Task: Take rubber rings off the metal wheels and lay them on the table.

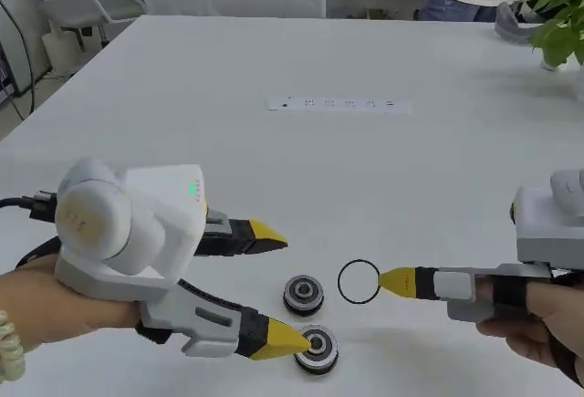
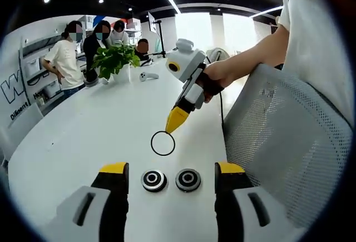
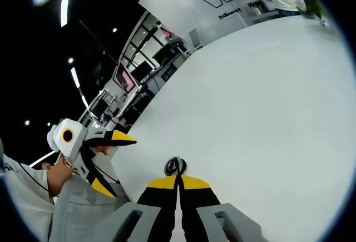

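White table (image 1: 383,160): two round silver metal wheels (image 1: 303,294) borne at 6 o'clock.
Left gripper (image 1: 276,285): jaws spread; wheels seen between them.
Right gripper (image 1: 391,281): clenched on thin black rubber ring (image 1: 359,281).
Ring: 3 o'clock of far wheel.

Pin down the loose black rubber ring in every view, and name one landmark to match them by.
Head view: rubber ring low centre, right of the metal wheels, at the tip of the right gripper.
Left gripper view: ring at centre, above the wheels.
Right gripper view: ring bottom centre, just past the shut gripper's tip.
Shared landmark: the right gripper's yellow tip, meeting the ring in all three.
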The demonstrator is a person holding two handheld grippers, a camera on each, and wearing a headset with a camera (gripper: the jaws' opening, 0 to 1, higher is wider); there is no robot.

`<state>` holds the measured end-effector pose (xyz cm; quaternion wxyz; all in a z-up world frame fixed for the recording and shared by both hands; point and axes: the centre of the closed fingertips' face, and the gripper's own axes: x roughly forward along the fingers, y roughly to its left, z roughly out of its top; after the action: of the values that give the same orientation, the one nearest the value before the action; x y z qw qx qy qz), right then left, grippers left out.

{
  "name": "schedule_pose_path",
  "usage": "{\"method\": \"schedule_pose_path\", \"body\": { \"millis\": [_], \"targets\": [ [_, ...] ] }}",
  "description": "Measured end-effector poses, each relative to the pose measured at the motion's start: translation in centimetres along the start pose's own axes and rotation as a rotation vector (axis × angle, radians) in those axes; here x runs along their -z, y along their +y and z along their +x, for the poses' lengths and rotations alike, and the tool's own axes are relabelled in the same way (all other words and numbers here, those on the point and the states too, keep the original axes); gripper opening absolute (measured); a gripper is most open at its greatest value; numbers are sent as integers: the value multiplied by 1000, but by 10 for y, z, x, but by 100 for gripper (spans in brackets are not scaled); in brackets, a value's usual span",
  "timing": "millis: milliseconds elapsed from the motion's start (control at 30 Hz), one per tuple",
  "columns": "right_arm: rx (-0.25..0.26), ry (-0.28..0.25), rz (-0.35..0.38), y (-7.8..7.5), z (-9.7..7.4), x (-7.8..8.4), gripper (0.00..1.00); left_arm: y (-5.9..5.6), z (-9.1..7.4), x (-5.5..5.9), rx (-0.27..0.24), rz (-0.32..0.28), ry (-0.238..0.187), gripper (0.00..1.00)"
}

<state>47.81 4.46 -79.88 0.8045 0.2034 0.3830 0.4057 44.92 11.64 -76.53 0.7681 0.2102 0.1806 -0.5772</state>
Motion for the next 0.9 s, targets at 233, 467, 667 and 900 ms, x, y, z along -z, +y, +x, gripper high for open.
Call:
{"method": "schedule_pose_path", "body": {
  "millis": [233, 467, 667, 900],
  "targets": [
    [-2, -11, -4, 2, -2, -2, 0, 0, -13, -11, -7, 35, -4, 67],
    [-4, -11, -10, 2, -3, -4, 0, 9, -34, -16, -67, 31, -16, 73],
    [-10, -15, -10, 4, -3, -5, 0, 16, -54, -11, -127, 16, -19, 80],
    [-15, -19, -15, 6, -4, -7, 0, 16, -72, 4, -176, -28, -7, 83]
  ]
}}
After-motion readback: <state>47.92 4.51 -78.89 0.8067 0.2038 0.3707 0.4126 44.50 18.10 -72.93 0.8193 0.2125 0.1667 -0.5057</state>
